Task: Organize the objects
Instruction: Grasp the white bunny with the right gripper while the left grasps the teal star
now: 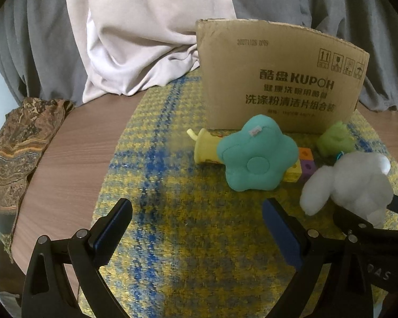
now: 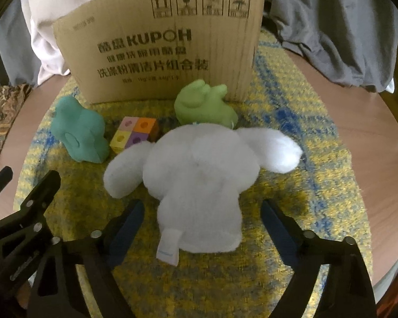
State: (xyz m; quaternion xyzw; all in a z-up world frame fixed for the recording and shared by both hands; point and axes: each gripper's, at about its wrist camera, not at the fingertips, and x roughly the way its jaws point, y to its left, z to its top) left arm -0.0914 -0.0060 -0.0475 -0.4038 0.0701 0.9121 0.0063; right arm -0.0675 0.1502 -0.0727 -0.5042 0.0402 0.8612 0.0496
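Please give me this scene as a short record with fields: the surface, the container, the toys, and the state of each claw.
surface: yellow-and-blue woven mat on a round wooden table
container: cardboard box, upright at the back of the mat
toys: white plush, teal flower plush, green plush, coloured block cube, pale yellow toy
left claw: open, empty, over bare mat
right claw: open, its fingers either side of the white plush, not yet closed

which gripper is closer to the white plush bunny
Right. The right gripper is open with the white plush bunny lying between its fingers, untouched. The left gripper is open over bare yellow mat, with the bunny off to its right.
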